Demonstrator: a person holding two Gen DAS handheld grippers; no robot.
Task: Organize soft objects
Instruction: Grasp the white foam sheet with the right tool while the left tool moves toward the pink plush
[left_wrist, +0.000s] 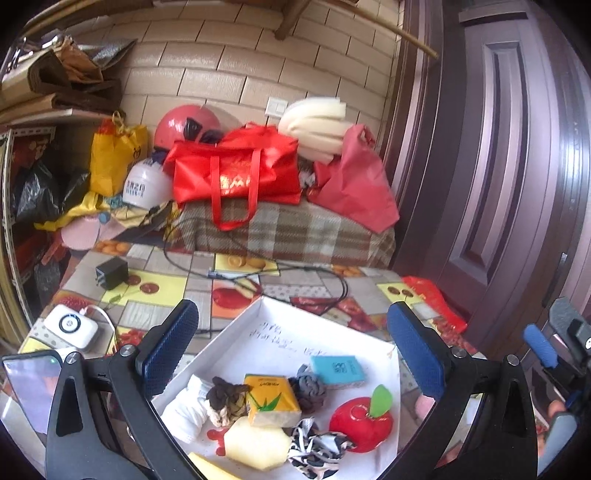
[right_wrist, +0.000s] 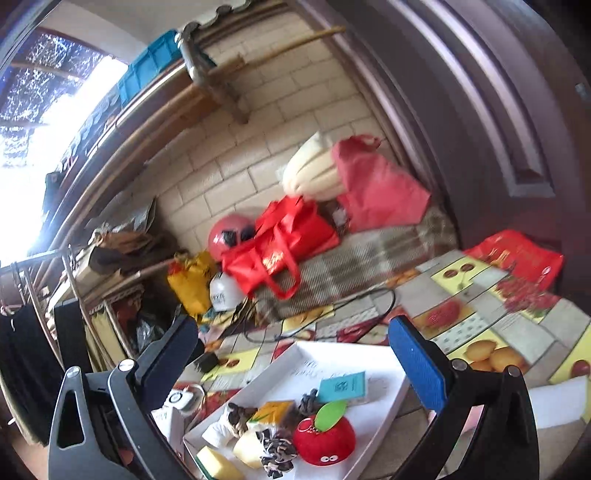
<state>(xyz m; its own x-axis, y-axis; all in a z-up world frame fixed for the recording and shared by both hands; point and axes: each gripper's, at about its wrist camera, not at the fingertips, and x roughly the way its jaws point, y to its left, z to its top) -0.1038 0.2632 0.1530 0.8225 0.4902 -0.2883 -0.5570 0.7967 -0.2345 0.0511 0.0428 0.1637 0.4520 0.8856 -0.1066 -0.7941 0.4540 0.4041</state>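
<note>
Both claws spread, empty: left gripper (left_wrist: 291, 347), right gripper (right_wrist: 295, 354). We hover over shallow white cardboard tray (left_wrist: 258, 317); approach red plush apple (left_wrist: 360, 421) vertically, squeeze lightly.

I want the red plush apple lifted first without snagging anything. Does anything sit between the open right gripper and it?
Nothing visible does. The right gripper hangs open above the white tray, and the plush apple lies exposed near the tray's near edge. The black-and-white fabric knot touches its side, not its top.
</note>
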